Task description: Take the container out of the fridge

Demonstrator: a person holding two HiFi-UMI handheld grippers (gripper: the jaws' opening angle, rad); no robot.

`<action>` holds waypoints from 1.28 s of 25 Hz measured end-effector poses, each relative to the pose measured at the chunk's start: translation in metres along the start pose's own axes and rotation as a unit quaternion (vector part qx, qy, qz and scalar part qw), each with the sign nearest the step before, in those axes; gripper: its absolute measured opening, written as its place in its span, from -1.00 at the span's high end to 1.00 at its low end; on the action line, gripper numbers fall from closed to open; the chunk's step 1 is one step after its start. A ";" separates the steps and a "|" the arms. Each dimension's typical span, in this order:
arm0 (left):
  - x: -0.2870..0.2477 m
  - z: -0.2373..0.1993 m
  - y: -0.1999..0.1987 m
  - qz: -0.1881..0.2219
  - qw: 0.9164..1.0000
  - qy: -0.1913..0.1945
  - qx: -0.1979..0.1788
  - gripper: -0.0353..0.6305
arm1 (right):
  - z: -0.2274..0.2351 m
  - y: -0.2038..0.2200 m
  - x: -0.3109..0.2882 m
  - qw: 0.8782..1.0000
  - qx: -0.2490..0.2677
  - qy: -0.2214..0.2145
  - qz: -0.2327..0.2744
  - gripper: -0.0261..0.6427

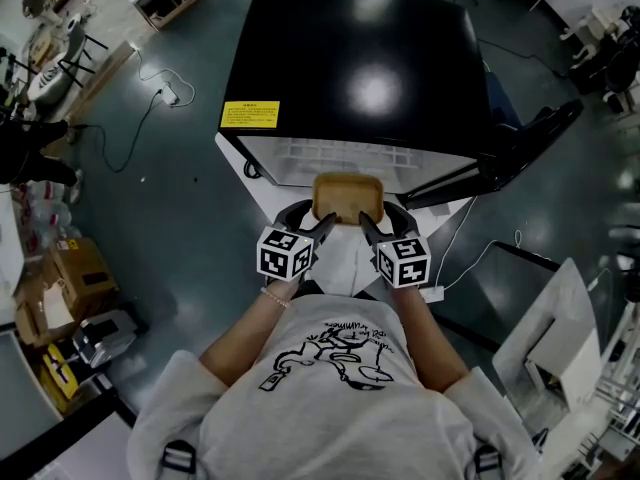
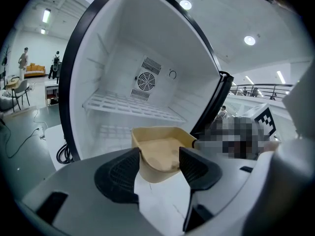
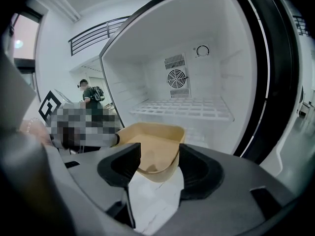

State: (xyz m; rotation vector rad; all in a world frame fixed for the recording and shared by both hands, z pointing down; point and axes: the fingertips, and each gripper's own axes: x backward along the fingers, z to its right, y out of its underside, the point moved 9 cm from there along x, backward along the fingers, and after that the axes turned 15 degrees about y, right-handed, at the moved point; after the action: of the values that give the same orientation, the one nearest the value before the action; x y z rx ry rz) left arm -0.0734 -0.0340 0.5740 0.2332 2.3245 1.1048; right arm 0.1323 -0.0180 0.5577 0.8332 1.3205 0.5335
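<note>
My left gripper is clamped on one near corner of the container and my right gripper on the other, so two grippers carry one tan, empty container. It hangs just outside the mouth of the fridge, clear of the cabinet, with the single door swung wide to my right. Inside I count one wire shelf and one round fan grille. From the head view, the black top hides the fridge's interior. The jaws cover the container's near wall, and the print on the yellow label is too small to read.
</note>
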 end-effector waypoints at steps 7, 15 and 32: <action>0.000 -0.003 0.009 -0.009 1.000 -0.002 0.003 0.10 | -0.004 0.010 -0.005 1.000 0.000 0.001 -0.013 0.22; -0.006 -0.009 0.023 -0.023 1.000 -0.003 0.003 0.10 | -0.003 0.027 -0.016 1.000 -0.007 0.002 -0.026 0.22; -0.021 -0.023 0.053 -0.057 0.998 -0.009 0.014 0.10 | -0.002 0.067 -0.039 0.999 -0.020 -0.005 -0.050 0.22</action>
State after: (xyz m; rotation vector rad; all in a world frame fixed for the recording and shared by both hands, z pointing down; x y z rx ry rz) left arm -0.0720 -0.0225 0.6348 0.1193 2.3074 1.0105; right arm 0.1304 -0.0066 0.6344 0.7308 1.3310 0.4748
